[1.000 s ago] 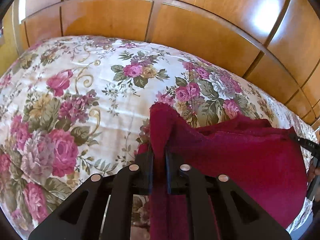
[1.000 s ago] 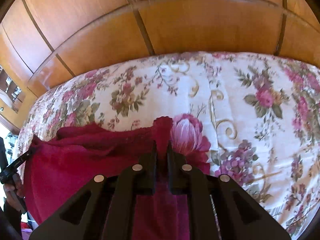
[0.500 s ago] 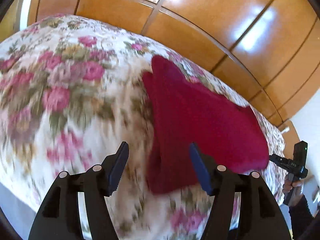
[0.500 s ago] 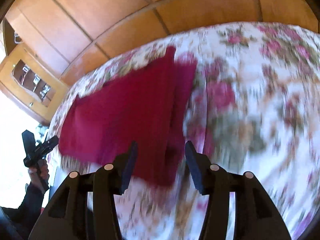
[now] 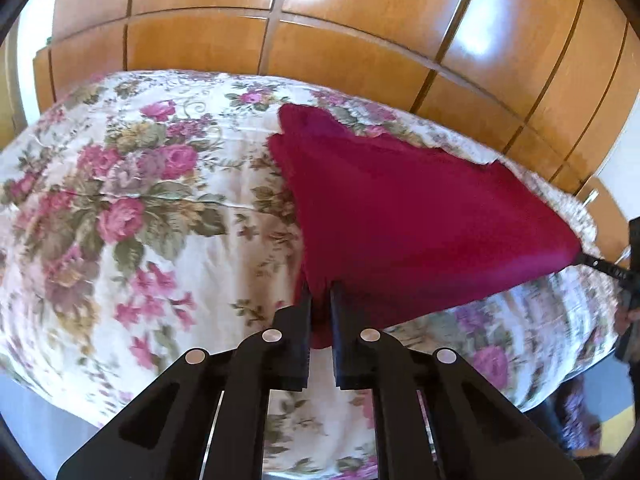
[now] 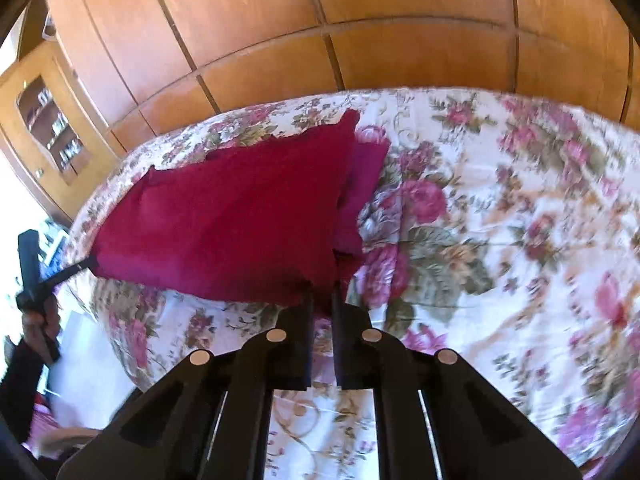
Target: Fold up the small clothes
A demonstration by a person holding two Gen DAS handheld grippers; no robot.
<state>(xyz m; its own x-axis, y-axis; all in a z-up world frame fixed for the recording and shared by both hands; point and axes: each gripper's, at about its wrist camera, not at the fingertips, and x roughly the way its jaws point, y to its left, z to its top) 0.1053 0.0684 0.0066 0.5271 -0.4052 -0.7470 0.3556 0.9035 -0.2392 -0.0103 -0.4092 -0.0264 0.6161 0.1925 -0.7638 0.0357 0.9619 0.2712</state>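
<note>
A dark red cloth (image 5: 400,216) lies on the flowered bedspread (image 5: 140,200), its near edge lifted. My left gripper (image 5: 320,292) has its jaws closing tight on the cloth's near left corner, with red fabric pinched between the pads. In the right wrist view the same cloth (image 6: 240,216) shows a second layer under its right side. My right gripper (image 6: 322,296) has its jaws closing on the near right corner, fabric between them. Each view also shows the other gripper at the opposite corner: the right gripper (image 5: 596,262) and the left gripper (image 6: 76,270).
A wooden panelled wardrobe (image 5: 360,20) stands right behind the bed. A wooden cabinet with a glass door (image 6: 48,120) is at the far left. A hand (image 6: 36,312) grips the left tool's handle. The bedspread (image 6: 500,220) stretches on to the right.
Both grippers let go of the cloth's far corners, opened, drew back to the near side of the bed and closed on the cloth's near corners.
</note>
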